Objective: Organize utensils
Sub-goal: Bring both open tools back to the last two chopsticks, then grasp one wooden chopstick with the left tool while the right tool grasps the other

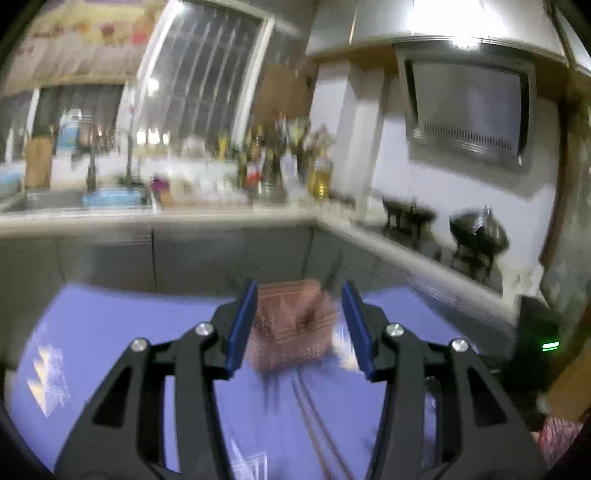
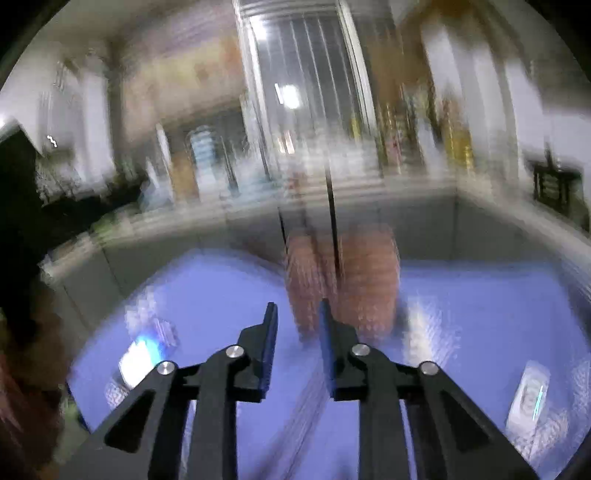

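Dim indoor light; glare off the range hood (image 1: 454,26); heavy motion blur; fisheye-dark corners.

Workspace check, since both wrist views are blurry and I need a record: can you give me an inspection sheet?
Surface: blue-purple table cover with pale printed marks.
Job's things: pinkish mesh holder standing on the cover; thin brown sticks lying in front of it, likely chopsticks.
Clutter: pale flat items on the cover, too blurred to name.
Grippers: left claw open; right claw open, nothing gripped.
Cables: nothing seen.
Surroundings: kitchen counter with bottles, sink, stove with wok, range hood.
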